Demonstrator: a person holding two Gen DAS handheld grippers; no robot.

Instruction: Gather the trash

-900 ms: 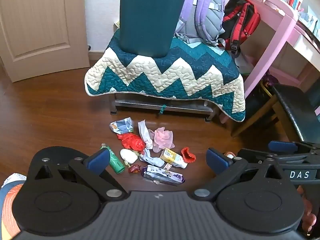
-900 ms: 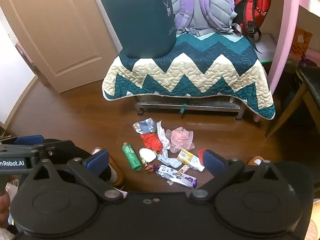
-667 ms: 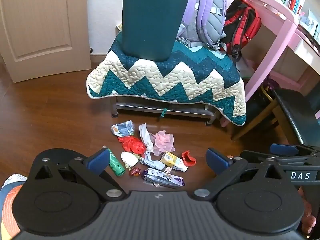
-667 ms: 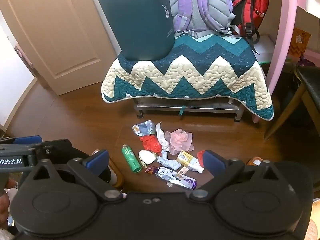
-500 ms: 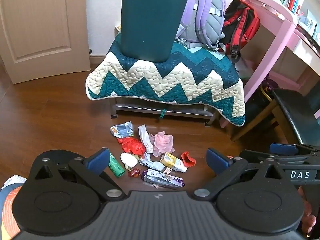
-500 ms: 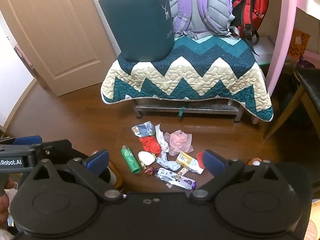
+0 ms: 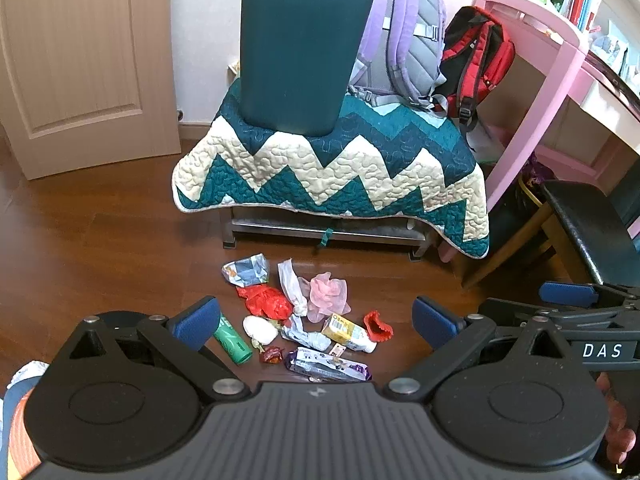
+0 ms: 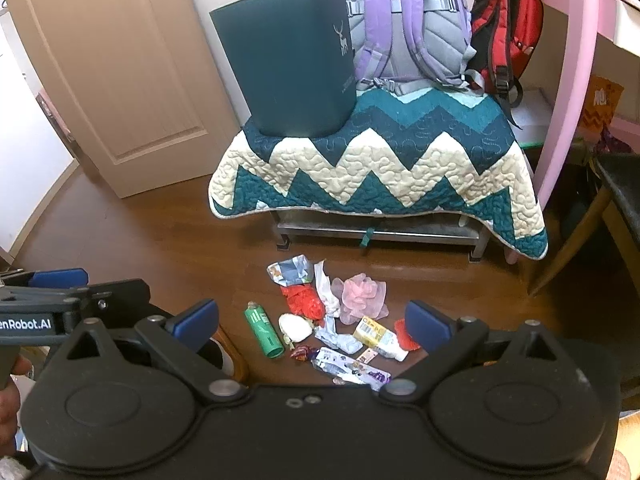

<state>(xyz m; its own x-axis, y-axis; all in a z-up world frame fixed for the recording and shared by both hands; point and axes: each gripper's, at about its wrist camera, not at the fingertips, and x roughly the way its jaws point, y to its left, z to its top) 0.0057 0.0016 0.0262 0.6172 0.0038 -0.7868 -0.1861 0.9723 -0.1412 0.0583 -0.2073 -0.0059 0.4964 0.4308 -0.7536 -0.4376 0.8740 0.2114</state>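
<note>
Both tongs, left [image 7: 314, 318] and right [image 8: 312, 316], stood fully open and empty above the floor litter [image 7: 304, 316]. Collection had not begun; the next move required descending onto one piece.

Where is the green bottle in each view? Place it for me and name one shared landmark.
Left wrist view: green bottle lies lower left of centre, partly behind the left gripper's blue pad.
Right wrist view: green bottle lies fully visible, left end of the litter.
Shared landmark: the white crumpled wad just right of it.
</note>
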